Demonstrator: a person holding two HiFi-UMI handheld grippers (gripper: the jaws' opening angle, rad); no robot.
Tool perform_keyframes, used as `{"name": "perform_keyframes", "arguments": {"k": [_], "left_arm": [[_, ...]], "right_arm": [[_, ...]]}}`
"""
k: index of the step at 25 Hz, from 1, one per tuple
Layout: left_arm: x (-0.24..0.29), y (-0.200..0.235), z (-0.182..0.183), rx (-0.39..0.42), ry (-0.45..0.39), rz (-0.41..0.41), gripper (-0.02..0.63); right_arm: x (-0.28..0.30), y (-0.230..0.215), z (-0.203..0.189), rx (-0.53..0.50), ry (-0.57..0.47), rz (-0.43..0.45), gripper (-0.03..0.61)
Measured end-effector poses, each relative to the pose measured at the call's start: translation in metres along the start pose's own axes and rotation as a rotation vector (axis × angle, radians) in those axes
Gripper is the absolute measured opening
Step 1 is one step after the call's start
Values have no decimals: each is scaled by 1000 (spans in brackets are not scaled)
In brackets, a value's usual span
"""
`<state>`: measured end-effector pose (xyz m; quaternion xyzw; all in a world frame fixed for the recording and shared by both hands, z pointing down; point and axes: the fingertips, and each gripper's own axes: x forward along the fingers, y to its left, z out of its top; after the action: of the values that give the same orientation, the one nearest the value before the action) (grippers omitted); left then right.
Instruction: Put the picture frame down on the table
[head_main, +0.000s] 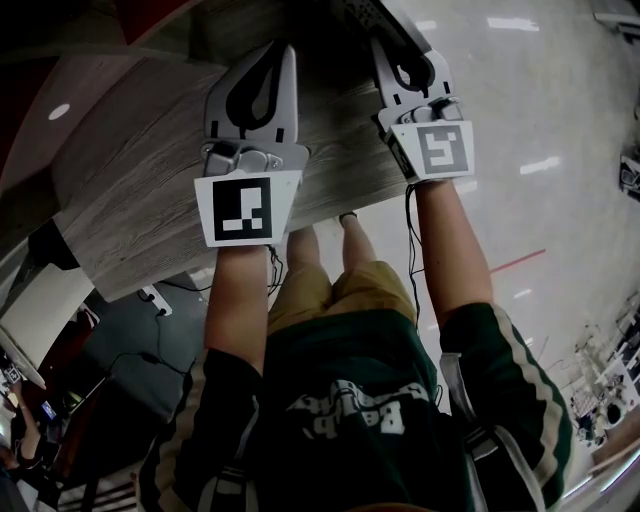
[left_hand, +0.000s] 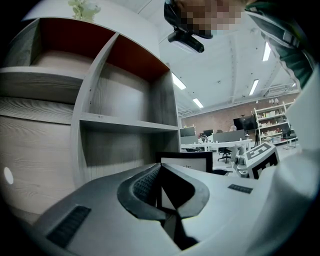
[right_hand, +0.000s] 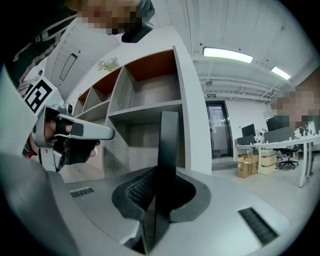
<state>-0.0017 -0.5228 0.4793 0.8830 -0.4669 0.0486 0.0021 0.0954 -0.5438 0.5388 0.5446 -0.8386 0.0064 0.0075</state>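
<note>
The right gripper (right_hand: 159, 175) was found pinching the black rectangular picture frame with a white mat (right_hand: 167, 150). In the right gripper view the frame ran edge-on between the two jaws, from above their tips down through the gap, and stood close to upright.

In the left gripper view the same frame (left_hand: 185, 161) appeared face-on just beyond the jaw tips. The right gripper's marker cube (left_hand: 261, 159) lay close beside it on the right. No view showed whether the frame's lower edge touched a surface.

The left gripper (left_hand: 161, 172) had its jaws pressed together with nothing between them. The right gripper view confirmed this: the left gripper (right_hand: 107, 133) ended in a closed point near the frame, with a clear gap separating the two.

In the head view both tools were held out side by side over the grey wood-grain table (head_main: 130, 170), left gripper (head_main: 287, 55) and right gripper (head_main: 390, 55) pointing away from the person. The frame was not clearly distinguishable there.

A grey wood-grain shelving unit with red-brown back panels (left_hand: 125, 125) stood behind the frame, its visible compartments bare (right_hand: 145, 100).
</note>
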Motion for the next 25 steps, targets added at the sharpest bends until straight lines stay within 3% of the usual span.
{"name": "perform_keyframes", "arguments": {"k": [9,12,25], "left_arm": [[-4,-3,-5,-10,6,1,18],[-6,-4,-9,-12,9,1,18],[-4,1,-10,-16,10,8,18]], "right_arm": [[-4,2,-3,5,3,-8,47],[-8,5,-9,6,8,-1,128],[-10,8,-11,9,29,-2,138]]}}
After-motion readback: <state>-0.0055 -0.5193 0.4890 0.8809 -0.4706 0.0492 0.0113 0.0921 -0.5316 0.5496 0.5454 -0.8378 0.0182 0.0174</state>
